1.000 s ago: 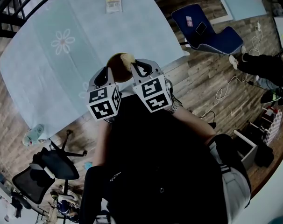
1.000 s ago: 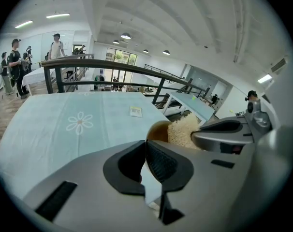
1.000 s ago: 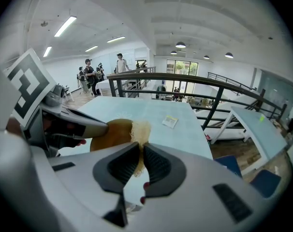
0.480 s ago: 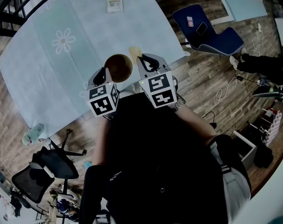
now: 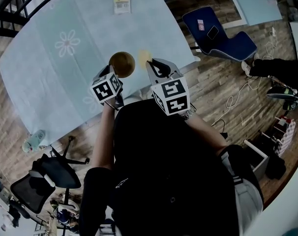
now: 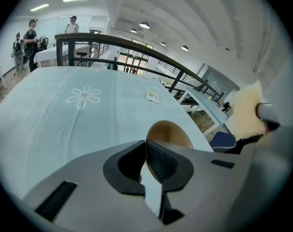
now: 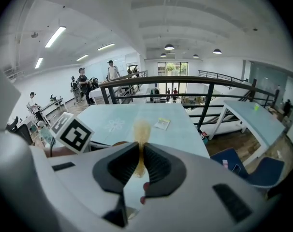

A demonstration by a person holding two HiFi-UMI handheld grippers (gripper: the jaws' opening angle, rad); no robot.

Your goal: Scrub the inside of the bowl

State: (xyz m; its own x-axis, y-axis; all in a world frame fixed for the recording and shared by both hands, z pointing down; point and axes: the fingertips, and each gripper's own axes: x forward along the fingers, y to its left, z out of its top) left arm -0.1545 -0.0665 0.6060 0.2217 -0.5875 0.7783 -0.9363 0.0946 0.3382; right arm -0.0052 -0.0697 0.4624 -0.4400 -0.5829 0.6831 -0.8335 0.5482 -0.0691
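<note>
A brown bowl (image 5: 122,64) sits low over the pale blue table (image 5: 45,87), near its front edge. My left gripper (image 5: 115,73) is shut on the bowl's near rim. In the left gripper view, the bowl (image 6: 169,132) shows just past the closed left gripper (image 6: 146,150). My right gripper (image 5: 152,64) is shut on a yellow sponge (image 5: 143,57), held just right of the bowl and outside it. In the right gripper view, the sponge (image 7: 140,128) sticks up between the pads of the right gripper (image 7: 139,159). Whether the bowl rests on the table I cannot tell.
A small printed packet (image 5: 121,4) lies at the table's far side, and a flower print (image 5: 67,43) marks the cloth. A blue chair (image 5: 218,33) stands right of the table, an office chair (image 5: 55,173) at lower left. People stand far behind a railing (image 7: 151,83).
The left gripper has sunk towards the table with the bowl, away from me. The sponge, which was at the bowl's mouth, now stands to its right.
</note>
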